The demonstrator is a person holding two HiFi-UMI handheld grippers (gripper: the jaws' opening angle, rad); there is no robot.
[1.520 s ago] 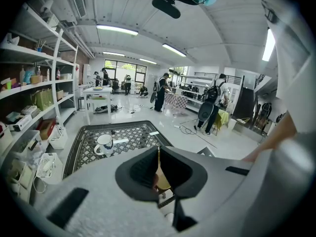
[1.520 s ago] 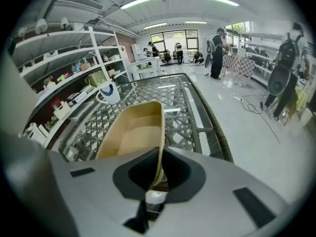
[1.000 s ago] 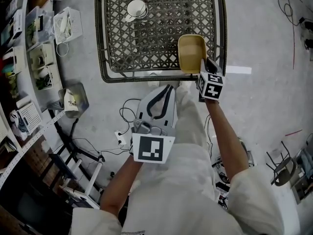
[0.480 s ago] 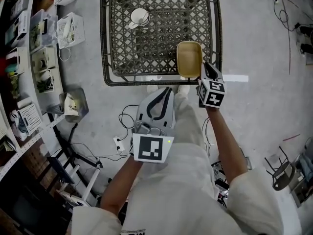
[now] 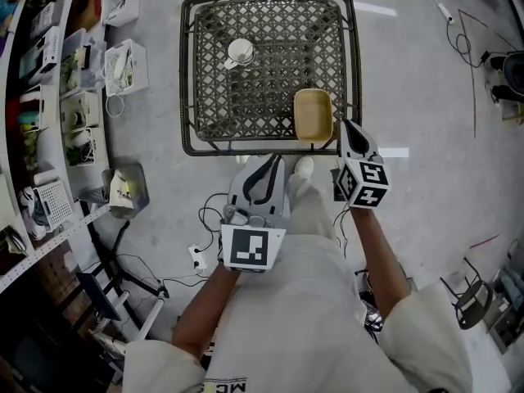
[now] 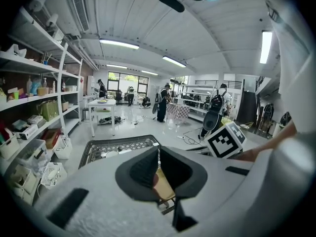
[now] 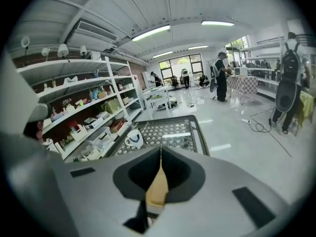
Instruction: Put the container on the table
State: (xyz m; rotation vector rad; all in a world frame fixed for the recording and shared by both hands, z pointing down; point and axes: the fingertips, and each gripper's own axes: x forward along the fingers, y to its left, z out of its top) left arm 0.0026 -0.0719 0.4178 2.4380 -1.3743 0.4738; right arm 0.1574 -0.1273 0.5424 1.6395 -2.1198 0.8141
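Observation:
A shallow yellow container [image 5: 313, 115] lies on the dark lattice table [image 5: 188, 72], near its front right corner. My right gripper [image 5: 345, 126] hovers just off that corner, beside the container, with its jaws shut and nothing between the tips. In the right gripper view [image 7: 160, 152] the container [image 7: 158, 191] shows through the gap under the closed tips. My left gripper [image 5: 274, 159] is held in front of the table's near edge, shut and empty [image 6: 158, 149]; the container [image 6: 163, 184] is visible past it.
A white cup [image 5: 240, 51] stands on the table's far left part. Shelves with bins [image 5: 57, 80] run along the left. Cables and a power strip [image 5: 201, 232] lie on the floor. A folding chair [image 5: 467, 293] stands at lower right. People stand far off.
The container was at the right gripper's tips over the table corner; now it rests on the table and the right gripper has drawn back. The head view has pulled away.

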